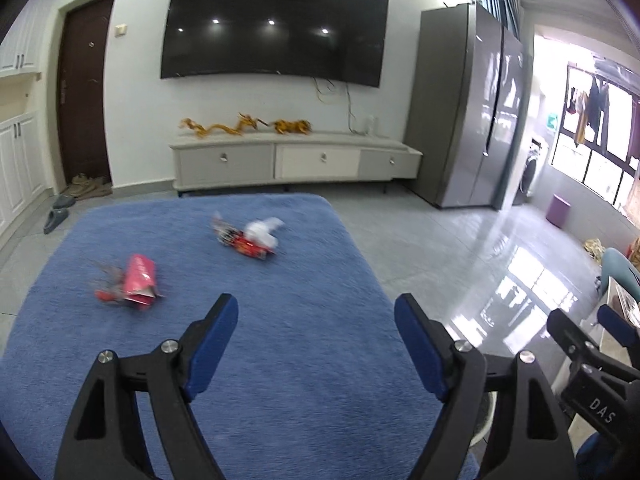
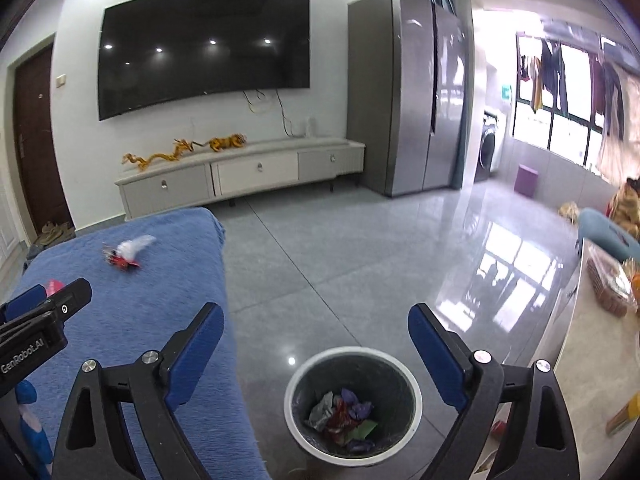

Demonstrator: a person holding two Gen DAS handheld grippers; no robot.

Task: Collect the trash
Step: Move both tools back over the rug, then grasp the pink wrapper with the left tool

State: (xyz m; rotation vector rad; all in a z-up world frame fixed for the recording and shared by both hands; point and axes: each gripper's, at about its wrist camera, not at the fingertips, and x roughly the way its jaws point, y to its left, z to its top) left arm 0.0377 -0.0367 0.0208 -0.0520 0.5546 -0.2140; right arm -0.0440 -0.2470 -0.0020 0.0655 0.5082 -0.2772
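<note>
Left wrist view: the left gripper (image 1: 316,316) is standing open with nothing between its jaws, above the blue cloth (image 1: 280,380). Two trash clusters are lying on it: a pink packet (image 1: 139,280) at 10 o'clock and a white-and-red wrapper pile (image 1: 254,236) at 11 o'clock. Right wrist view: the right gripper (image 2: 316,326) is standing open and empty, and one bin (image 2: 354,404) at 6 o'clock between its fingers is holding several crumpled wrappers (image 2: 344,416).

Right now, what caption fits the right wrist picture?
Open right gripper above a bin of wrappers, beside the blue-covered table.
</note>
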